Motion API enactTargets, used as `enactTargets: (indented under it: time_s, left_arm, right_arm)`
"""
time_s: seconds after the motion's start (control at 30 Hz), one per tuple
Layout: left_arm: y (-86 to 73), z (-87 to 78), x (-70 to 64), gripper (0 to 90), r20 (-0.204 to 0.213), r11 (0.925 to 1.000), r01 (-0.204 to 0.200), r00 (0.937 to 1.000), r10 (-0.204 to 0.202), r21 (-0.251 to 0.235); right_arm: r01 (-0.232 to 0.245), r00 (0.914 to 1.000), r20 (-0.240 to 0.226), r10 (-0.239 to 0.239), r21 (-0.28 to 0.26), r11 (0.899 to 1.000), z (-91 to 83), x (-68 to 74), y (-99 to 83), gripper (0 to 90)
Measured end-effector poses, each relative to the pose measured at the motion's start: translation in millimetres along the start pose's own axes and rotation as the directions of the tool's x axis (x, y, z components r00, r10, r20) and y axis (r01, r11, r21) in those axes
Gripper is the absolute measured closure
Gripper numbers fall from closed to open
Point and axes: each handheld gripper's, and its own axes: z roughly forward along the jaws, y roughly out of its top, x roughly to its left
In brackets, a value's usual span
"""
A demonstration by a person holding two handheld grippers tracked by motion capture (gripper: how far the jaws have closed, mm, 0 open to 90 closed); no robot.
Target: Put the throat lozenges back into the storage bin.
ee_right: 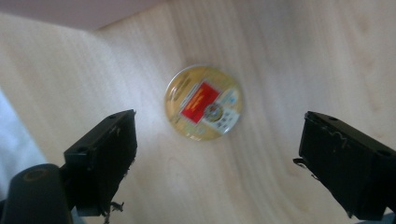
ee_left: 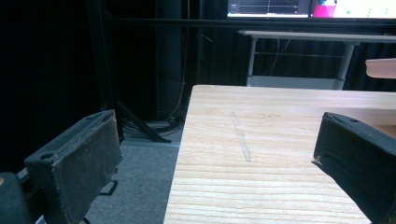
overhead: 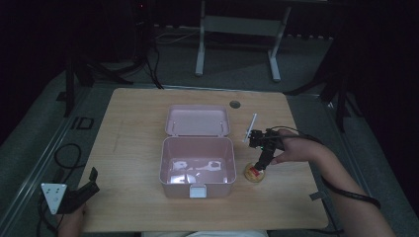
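A round gold tin (overhead: 255,172) with a red label lies flat on the wooden table (overhead: 138,113), just right of an open pink box (overhead: 197,165). My right gripper (overhead: 263,163) hangs straight above the tin, pointing down. In the right gripper view the tin (ee_right: 203,102) lies between and beyond the wide-apart jaws of the right gripper (ee_right: 217,154), which is open and empty. My left gripper (overhead: 88,183) rests at the table's front left corner, open. Its jaws in the left gripper view (ee_left: 210,154) frame bare table (ee_left: 280,140).
The pink box's lid (overhead: 197,120) stands open toward the back; pale items lie inside the box. A white stick-like object (overhead: 250,127) lies right of the lid. A round grommet hole (overhead: 234,104) sits near the far edge. A desk frame (overhead: 237,39) stands beyond the table.
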Motion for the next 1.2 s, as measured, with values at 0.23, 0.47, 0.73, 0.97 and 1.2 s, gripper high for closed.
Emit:
enactTargets:
  time_s: [0.23, 0.47, 0.73, 0.97, 1.2]
  left_arm:
    - [0.0, 0.0, 0.1, 1.1, 0.002, 1.0, -0.001, 1.0, 0.001, 0.0]
    - [0.0, 0.0, 0.0, 1.1, 0.002, 1.0, -0.002, 1.0, 0.002, 0.001]
    - [0.1, 0.0, -0.3, 1.0, 0.0, 1.0, -0.004, 1.0, 0.004, 0.002]
    - [0.0, 0.1, -0.3, 1.0, 0.002, 1.0, -0.003, 1.0, 0.003, 0.001]
    - [0.0, 0.1, -0.2, 1.1, 0.002, 1.0, -0.003, 1.0, 0.003, 0.001]
  right_arm:
    - [0.027, 0.9996, -0.012, -0.027, 0.011, 1.0, 12.2, 1.2, 5.4, 11.1]
    - [0.04, 0.9984, -0.042, -0.039, 0.027, 0.999, 34.4, -0.9, 3.9, 11.2]
    - [0.039, 0.9958, -0.085, -0.035, 0.054, 0.998, 71.2, -2.5, 0.2, 11.4]
    - [0.035, 0.996, -0.085, -0.028, 0.085, 0.996, 97.6, -6.6, 0.1, 11.4]
    - [0.031, 0.9932, -0.115, -0.021, 0.09, 0.995, 102.9, -7.9, 1.0, 19.7]
